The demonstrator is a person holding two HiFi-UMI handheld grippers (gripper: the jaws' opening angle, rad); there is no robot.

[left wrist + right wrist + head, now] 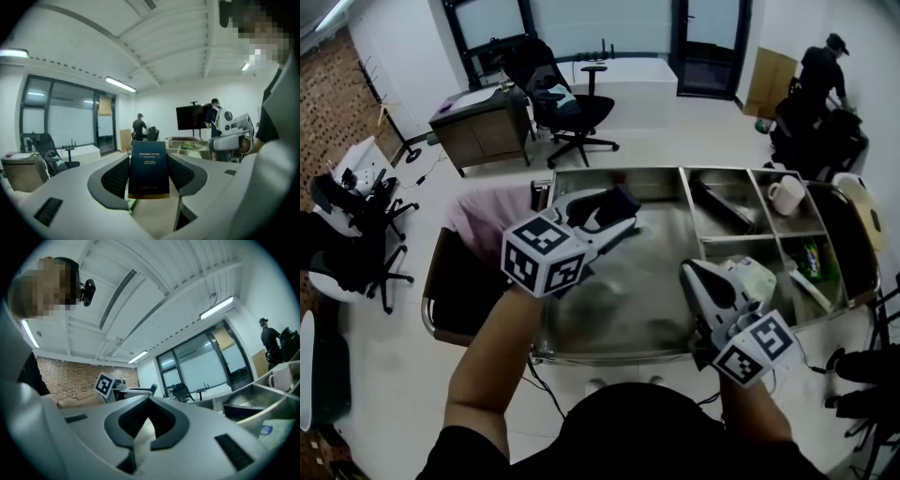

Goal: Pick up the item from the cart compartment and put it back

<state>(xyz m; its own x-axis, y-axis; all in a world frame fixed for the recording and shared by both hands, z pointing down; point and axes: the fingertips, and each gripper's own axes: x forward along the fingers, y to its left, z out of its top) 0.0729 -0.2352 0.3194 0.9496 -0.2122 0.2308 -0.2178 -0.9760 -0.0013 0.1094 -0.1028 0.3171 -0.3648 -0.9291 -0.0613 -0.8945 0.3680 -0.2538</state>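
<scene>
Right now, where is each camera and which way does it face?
Head view: person's head, down at cart; forearms, left gripper, right gripper.
Left gripper view: on that gripper, facing the room; fingers shut on blue box.
Right gripper view: on that gripper, tilted at the ceiling; fingers shut, empty.
Shared: head and left gripper views show the box.

1. The cart [609,354] is seen as bare brushed metal with a dull sheen.
2. The dark-blue box [148,174] is shown as smooth matt card with gilt print.
3. The left gripper [148,158] is cased in matt pale-grey plastic; its pads [116,177] are black, finely textured and rubbery.
4. The right gripper [149,401] is finished in the same matt plastic.
5. The mug [786,194] appears glossy white.
6. The brick wall [75,380] is left rough.
</scene>
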